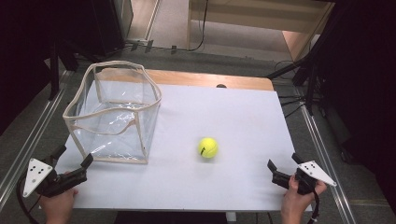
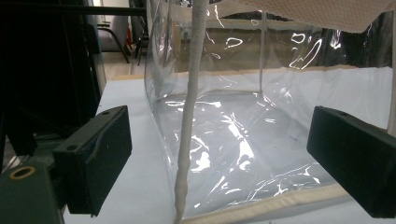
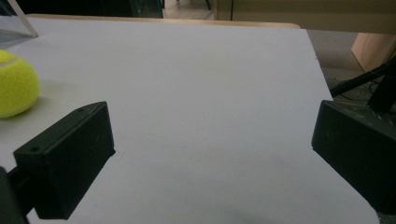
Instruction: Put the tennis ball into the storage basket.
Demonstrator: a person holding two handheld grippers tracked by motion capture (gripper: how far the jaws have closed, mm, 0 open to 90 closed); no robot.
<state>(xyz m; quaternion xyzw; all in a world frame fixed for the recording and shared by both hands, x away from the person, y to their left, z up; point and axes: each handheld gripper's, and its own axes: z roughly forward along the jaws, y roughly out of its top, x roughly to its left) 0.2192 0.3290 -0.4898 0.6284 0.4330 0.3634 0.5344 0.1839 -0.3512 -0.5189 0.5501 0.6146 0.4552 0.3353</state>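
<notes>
On the white table (image 1: pixel 224 121), rectangular and matte, with a strip of wooden edge along its far side: one clear plastic bag (image 1: pixel 114 114), box-shaped, soft-walled, trimmed in cream fabric piping along rim and base. It stands upright on the table's left half, mouth open upward, rim sagging unevenly; nothing lies inside it, only glare on the creased film. Its near base edge sits a little back from the table's front edge.

To the right of the bag and apart from it: one tennis ball (image 1: pixel 208 147), yellow-green, felted, with a dark mark, resting on bare tabletop with open surface all around.

Left of the bag's near corner, at the table's front-left edge: the left gripper (image 1: pixel 74 161), black, jaws set wide with nothing between them; in the left gripper view they frame the bag's near corner seam without touching it.

Well right of the bag, past the ball, at the front-right edge: the right gripper (image 1: pixel 284 164), jaws wide, holding nothing, over bare table.
</notes>
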